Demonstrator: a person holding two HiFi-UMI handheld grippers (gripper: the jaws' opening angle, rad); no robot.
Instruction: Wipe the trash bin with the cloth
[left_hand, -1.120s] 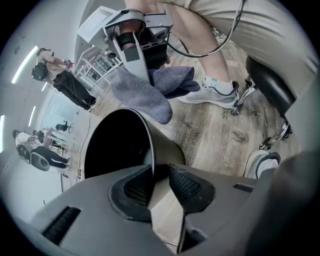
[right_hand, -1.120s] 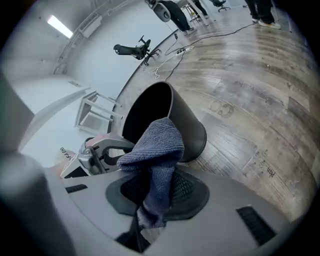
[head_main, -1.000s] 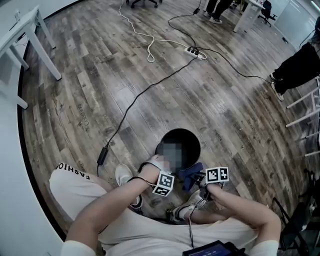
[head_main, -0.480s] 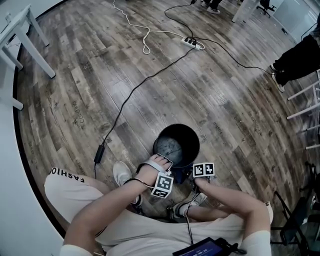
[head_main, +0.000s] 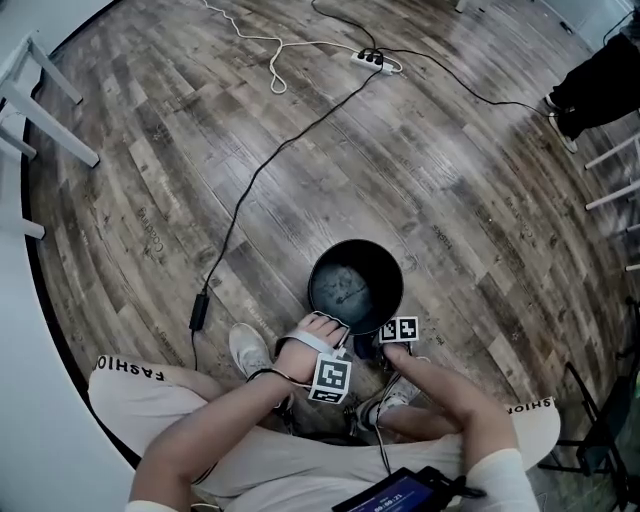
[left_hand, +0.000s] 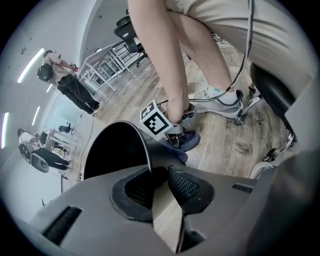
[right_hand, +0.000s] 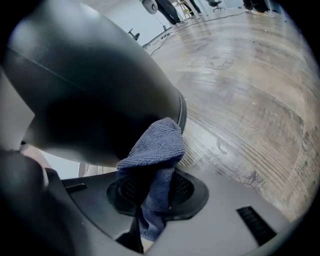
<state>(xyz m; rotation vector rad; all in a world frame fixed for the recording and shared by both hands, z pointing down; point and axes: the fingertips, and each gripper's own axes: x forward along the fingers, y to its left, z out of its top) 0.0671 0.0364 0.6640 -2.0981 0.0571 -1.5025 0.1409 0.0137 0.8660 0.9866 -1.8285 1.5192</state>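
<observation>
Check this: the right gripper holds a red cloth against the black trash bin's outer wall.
Not red: the cloth is blue, as the right gripper view shows. The right gripper does hold it against the black trash bin's outer wall.

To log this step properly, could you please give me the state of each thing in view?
trash bin: upright, open-topped, rim gripped.
cloth: bunched, against the bin's outer wall.
left claw: jaws have just been closing, shut on the bin's rim.
right claw: shut on the cloth.
</observation>
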